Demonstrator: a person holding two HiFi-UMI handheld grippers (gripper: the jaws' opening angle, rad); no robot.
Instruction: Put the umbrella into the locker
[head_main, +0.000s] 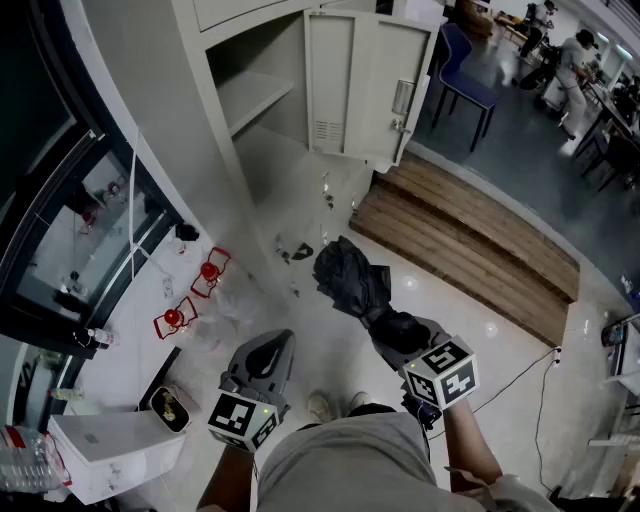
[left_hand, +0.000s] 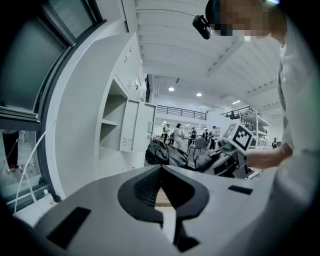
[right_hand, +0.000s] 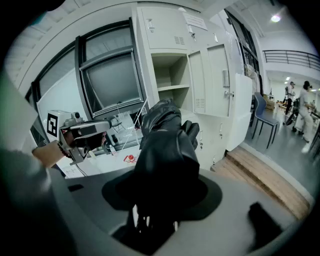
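Note:
The black folded umbrella sticks forward out of my right gripper, whose jaws are shut on its lower end. In the right gripper view the umbrella fills the middle and hides the fingertips of the right gripper. The grey locker stands ahead with its door swung open, a shelf inside and nothing on it. My left gripper hangs lower left of the umbrella, apart from it. Its pads meet with nothing between them in the left gripper view, where the umbrella shows beyond.
A wooden step lies right of the locker. Two red wire-framed objects sit on the floor at the left by the glass wall. A white box stands near my left side. Small scraps lie before the locker. A blue chair and people are far right.

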